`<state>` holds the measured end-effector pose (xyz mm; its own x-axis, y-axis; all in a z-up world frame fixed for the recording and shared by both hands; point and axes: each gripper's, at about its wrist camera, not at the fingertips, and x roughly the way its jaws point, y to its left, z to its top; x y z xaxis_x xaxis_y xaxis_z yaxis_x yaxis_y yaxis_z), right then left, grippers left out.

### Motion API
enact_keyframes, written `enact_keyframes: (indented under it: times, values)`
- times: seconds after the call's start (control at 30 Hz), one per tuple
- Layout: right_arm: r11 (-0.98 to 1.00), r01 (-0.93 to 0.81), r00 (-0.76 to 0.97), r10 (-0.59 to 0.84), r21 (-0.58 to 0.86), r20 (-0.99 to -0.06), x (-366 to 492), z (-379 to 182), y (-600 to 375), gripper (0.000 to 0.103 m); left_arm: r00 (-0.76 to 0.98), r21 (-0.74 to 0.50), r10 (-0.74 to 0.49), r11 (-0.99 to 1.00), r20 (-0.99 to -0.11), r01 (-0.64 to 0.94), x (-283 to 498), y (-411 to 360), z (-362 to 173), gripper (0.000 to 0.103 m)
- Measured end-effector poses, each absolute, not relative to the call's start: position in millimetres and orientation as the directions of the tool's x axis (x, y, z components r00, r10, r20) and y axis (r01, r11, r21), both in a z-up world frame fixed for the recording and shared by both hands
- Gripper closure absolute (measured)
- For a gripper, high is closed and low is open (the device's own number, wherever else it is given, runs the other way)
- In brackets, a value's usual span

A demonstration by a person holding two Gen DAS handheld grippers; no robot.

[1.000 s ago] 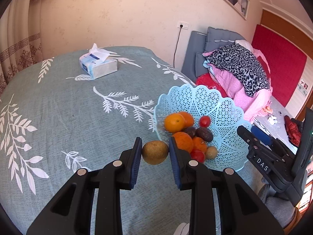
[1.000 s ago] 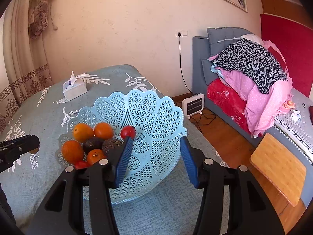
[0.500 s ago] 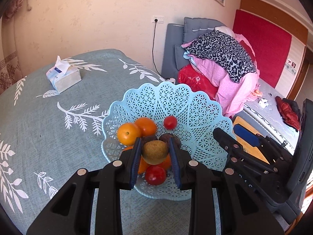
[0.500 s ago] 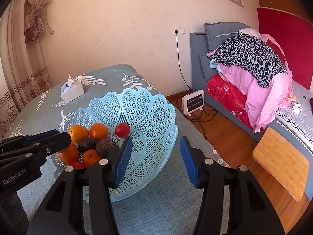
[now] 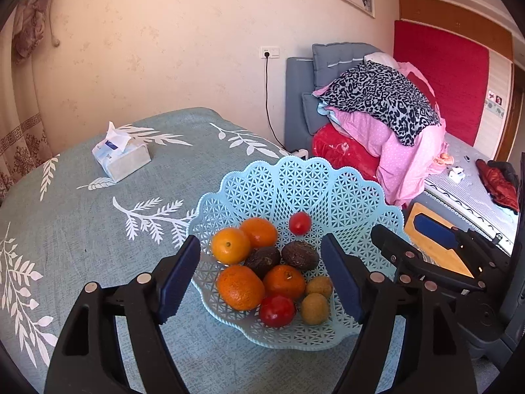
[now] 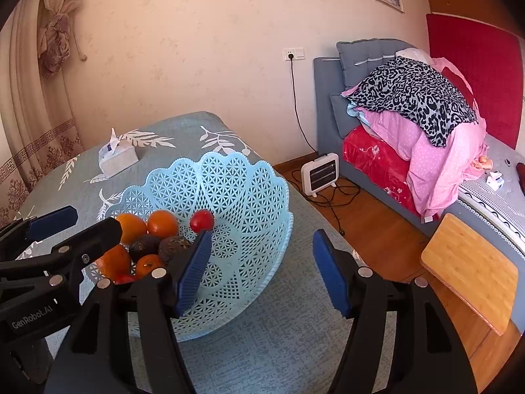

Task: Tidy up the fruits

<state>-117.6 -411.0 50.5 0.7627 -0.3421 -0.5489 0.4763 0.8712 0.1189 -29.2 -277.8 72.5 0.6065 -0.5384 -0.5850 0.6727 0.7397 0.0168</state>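
Over the blue basket [image 5: 354,197], left hand-held gripper [image 5: 262,275] spread wide — "GenRobot.AI" on its body, right hand-held gripper [image 6: 259,271] spread too

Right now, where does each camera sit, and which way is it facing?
Left wrist: on the left gripper, above the near rim of the blue basket, looking at the fruit; its own open fingers and the right gripper show.
Right wrist: on the right gripper, at the basket's right edge, facing the wall; the left gripper shows.
Shared: basket, tissue box, bed.

Home bedroom: bed [image 6: 492,177], curtain [image 6: 29,98]
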Motion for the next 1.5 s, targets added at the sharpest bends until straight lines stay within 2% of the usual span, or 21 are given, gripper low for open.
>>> enact_keyframes:
  times: [0.2,0.5,0.63,0.9,1.03,1.2,1.33,1.5]
  values:
    - [0.873,0.476,0.762,-0.346,0.110,-0.547,-117.9,51.4,-407.9,0.036,0.657,0.079,-0.523,0.747,-0.543,0.660,-38.8,-271.3,78.0,0.023]
    - [0.875,0.474,0.759,-0.351,0.096,-0.548,-119.0,51.4,-402.7,0.035,0.681,0.101,-0.511,0.757,-0.525,0.645,-45.4,-265.1,80.8,0.016]
    - [0.878,0.471,0.759,-0.352,0.090,-0.547,-119.5,51.1,-400.0,0.026,0.698,0.115,-0.497,0.767,-0.515,0.631,-46.9,-260.3,80.7,0.013]
    - [0.887,0.456,0.758,-0.350,0.065,-0.550,-118.1,49.9,-389.8,0.025,0.718,0.113,-0.477,0.789,-0.507,0.603,-47.9,-244.7,80.4,0.012]
    - [0.892,0.449,0.762,-0.347,0.059,-0.547,-117.6,49.8,-383.8,0.020,0.730,0.115,-0.467,0.799,-0.500,0.590,-49.1,-236.5,80.6,0.011]
    - [0.899,0.435,0.763,-0.341,0.047,-0.549,-117.4,49.7,-376.4,0.019,0.739,0.112,-0.456,0.810,-0.495,0.575,-50.3,-226.2,80.2,0.010]
    - [0.909,0.415,0.765,-0.326,0.038,-0.556,-115.9,48.3,-368.7,0.012,0.747,0.113,-0.443,0.820,-0.496,0.561,-50.7,-218.9,78.4,0.009]
    - [0.919,0.394,0.765,-0.325,0.004,-0.556,-113.3,46.8,-356.4,0.012,0.760,0.115,-0.427,0.832,-0.490,0.542,-51.4,-209.0,76.5,0.007]
